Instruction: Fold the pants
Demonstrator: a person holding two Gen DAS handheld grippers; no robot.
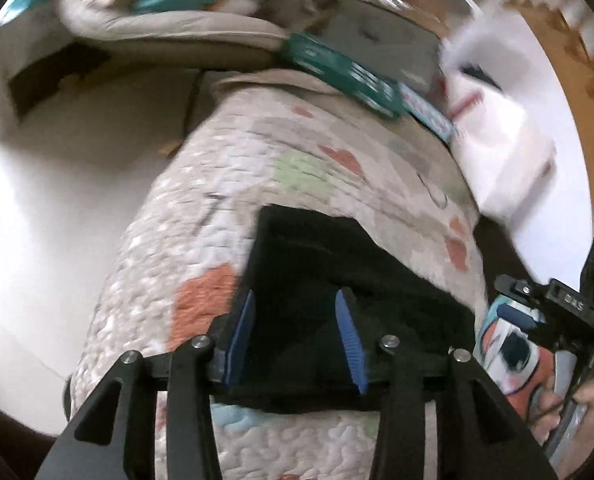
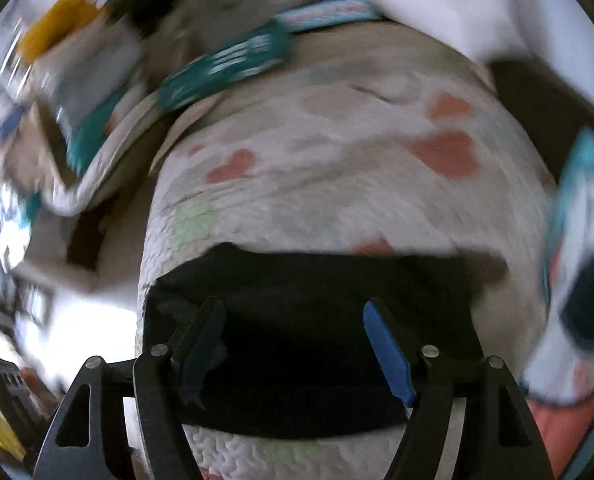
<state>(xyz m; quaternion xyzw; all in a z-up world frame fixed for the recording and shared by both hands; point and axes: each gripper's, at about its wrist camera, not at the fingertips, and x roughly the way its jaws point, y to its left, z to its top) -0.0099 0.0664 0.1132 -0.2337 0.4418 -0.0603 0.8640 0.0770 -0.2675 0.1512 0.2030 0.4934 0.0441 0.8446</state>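
Black fingers with blue pads [image 1: 351, 340] frame our left view; left gripper [image 1: 297, 338] partly open, nothing between the jaws. Pants [image 1: 337, 280], a dark folded slab, lie on the quilt [image 1: 297, 152] directly below and ahead of both grippers, long axis running across both views. Right gripper [image 2: 299, 346] spread wider, also empty, hanging over the pants [image 2: 317, 320]; view blurred. We judge both about equally near, left over one end, right nearer the middle. Next fold likely needs a grab at a short edge
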